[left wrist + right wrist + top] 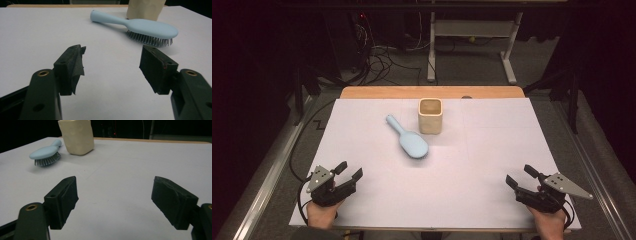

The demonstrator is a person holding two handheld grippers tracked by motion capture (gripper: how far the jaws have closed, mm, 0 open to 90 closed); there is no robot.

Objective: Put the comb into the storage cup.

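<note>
Pale-blue plastic hairbrush (407,139) bristles-down mid-worktop (492,165), cream square cup (430,115) just beside at 1 o'clock. Left hand-held gripper (348,173) and right hand-held gripper (520,176) both gaping, empty.

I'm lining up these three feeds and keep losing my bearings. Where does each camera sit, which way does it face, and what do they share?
High view: above the person's side, looking forward and down on the table; both hands, the left claw and the right claw enter at the bottom.
Left gripper view: rides the left claw, low over the table, facing the hairbrush; its open jaws show.
Right gripper view: rides the right claw, facing the cream cup; its open jaws show.
Shared: all three show hairbrush and cup.
</note>
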